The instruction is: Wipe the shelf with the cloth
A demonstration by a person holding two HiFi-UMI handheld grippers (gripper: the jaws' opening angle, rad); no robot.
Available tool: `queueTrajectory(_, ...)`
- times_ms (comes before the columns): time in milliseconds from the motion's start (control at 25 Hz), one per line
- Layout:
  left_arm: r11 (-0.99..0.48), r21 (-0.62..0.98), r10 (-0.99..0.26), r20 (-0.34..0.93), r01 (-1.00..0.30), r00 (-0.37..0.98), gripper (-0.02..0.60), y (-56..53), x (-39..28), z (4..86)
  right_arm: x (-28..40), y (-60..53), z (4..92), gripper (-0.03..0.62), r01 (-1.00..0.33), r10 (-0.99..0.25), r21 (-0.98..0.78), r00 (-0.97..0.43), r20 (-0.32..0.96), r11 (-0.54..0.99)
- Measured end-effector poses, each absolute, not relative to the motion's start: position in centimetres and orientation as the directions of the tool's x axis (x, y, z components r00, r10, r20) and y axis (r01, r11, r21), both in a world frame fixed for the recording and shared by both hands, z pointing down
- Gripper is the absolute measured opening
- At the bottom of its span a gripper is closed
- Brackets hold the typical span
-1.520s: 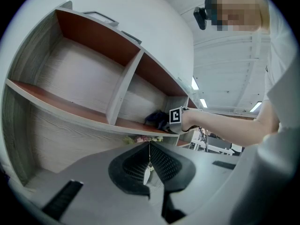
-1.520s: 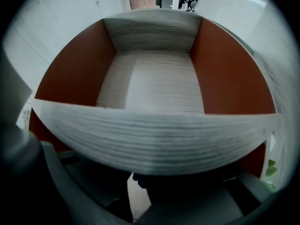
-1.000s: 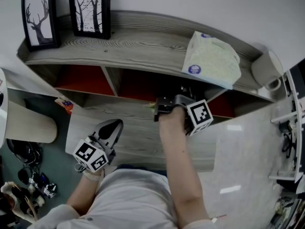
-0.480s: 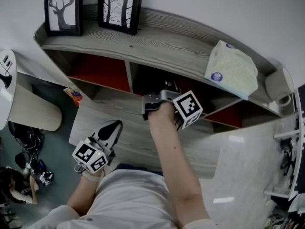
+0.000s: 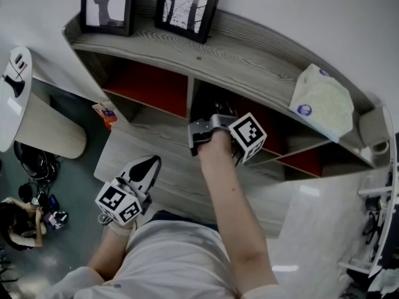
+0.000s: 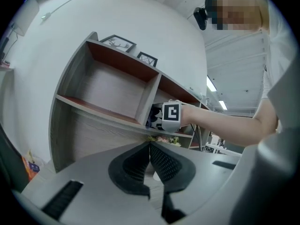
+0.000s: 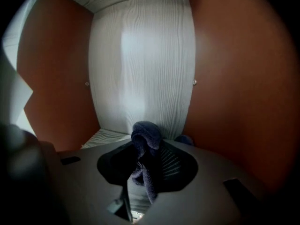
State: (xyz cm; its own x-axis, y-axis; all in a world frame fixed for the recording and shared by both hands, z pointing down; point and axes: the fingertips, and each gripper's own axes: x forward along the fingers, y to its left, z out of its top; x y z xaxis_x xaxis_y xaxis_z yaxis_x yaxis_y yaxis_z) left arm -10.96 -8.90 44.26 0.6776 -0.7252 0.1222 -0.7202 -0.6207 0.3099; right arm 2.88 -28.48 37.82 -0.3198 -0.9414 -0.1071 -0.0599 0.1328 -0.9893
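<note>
The grey wood shelf (image 5: 249, 58) has red-backed compartments. My right gripper (image 5: 215, 122) reaches into the middle compartment, just right of the divider, and its tips are hidden in the dark there. In the right gripper view it (image 7: 151, 150) is shut on a dark blue cloth (image 7: 145, 134), which bunches above the jaws in front of the grey back panel (image 7: 140, 64) and between red side walls. My left gripper (image 5: 149, 164) hangs low in front of the shelf's bottom board. It is shut and holds nothing, as the left gripper view shows (image 6: 150, 146).
Two framed pictures (image 5: 106, 5) (image 5: 187, 8) stand on the shelf top, with a tissue pack (image 5: 324, 108) and a pale roll (image 5: 373, 129) at its right end. A white round stool (image 5: 37, 129) and a small orange box (image 5: 107, 114) lie left of the shelf.
The right gripper with the cloth has slid left inside the compartment, closer to the divider. The head view has swung left. The left gripper has stayed put.
</note>
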Motion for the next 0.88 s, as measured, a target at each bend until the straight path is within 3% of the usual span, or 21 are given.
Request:
queueTrajectory(720, -0.643, 0.301, -0.704, 0.128, -0.704, 0.698, 0.015, -9.4, -8.6, 44.2, 0.7, -22.5, 29.0, 0.109, 0.058, -0.863, -0.933, -0.364, -0.35, 0.354)
queueTrajectory(880, -0.646, 0.301, -0.7, 0.132, -0.702, 0.702, 0.015, -9.5, -8.4, 44.1, 0.7, -22.5, 27.3, 0.109, 0.035, -0.838, -0.912, -0.381, -0.39, 0.408)
